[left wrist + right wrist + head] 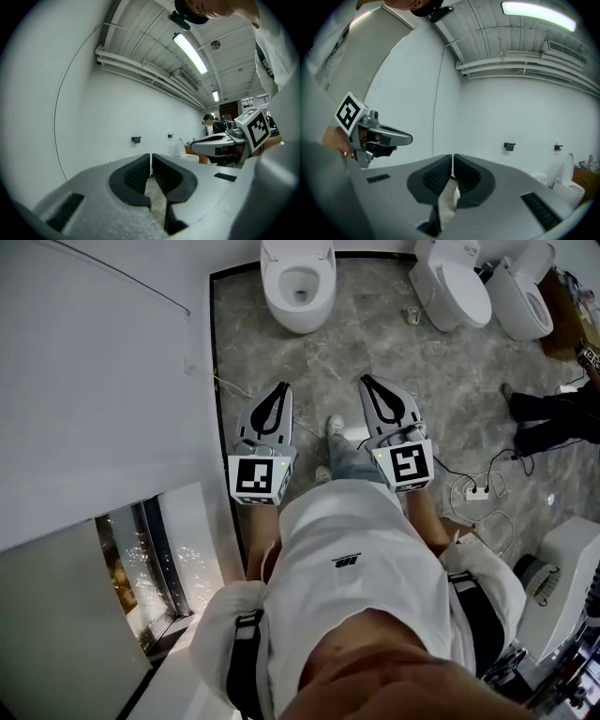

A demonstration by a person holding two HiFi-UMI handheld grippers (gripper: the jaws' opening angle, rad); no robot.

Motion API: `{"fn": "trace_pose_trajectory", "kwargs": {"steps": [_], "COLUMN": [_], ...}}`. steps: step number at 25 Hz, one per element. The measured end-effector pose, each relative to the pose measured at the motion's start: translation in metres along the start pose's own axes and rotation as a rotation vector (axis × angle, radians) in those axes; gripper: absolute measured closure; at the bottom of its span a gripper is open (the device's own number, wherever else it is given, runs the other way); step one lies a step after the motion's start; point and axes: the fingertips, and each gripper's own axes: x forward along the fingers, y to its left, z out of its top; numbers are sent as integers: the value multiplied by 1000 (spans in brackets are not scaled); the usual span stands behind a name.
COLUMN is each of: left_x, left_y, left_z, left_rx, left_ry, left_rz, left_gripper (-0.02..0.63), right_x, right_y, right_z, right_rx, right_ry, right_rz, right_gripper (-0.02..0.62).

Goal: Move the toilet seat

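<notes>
Left claw (pixel 277 392), right claw (pixel 371 384): level, closed, empty.

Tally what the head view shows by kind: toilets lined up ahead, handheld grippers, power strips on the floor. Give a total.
Toilets: 3
Grippers: 2, the left gripper and the right gripper
Power strips: 1
Total: 6

You stand on a grey marbled floor (pixel 375 352). In the head view, a white toilet (pixel 298 282) stands at upper centre, a second toilet (pixel 454 289) and a third toilet (pixel 523 298) at upper right. A white power strip (pixel 479 491) lies at right.
</notes>
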Motion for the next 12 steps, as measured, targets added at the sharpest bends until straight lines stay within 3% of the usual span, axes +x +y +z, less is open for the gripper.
{"fn": "trace_pose_trajectory", "kwargs": {"steps": [12], "left_x": [58], "left_y": [39], "left_z": [-12], "left_rx": [-11], "left_ry": [24], "left_rz": [26], "left_gripper": [569], "right_x": [64], "right_y": [-32], "right_z": [-9], "right_rx": [7], "right_ry": [12], "right_rz": [32], "right_gripper": [561]}}
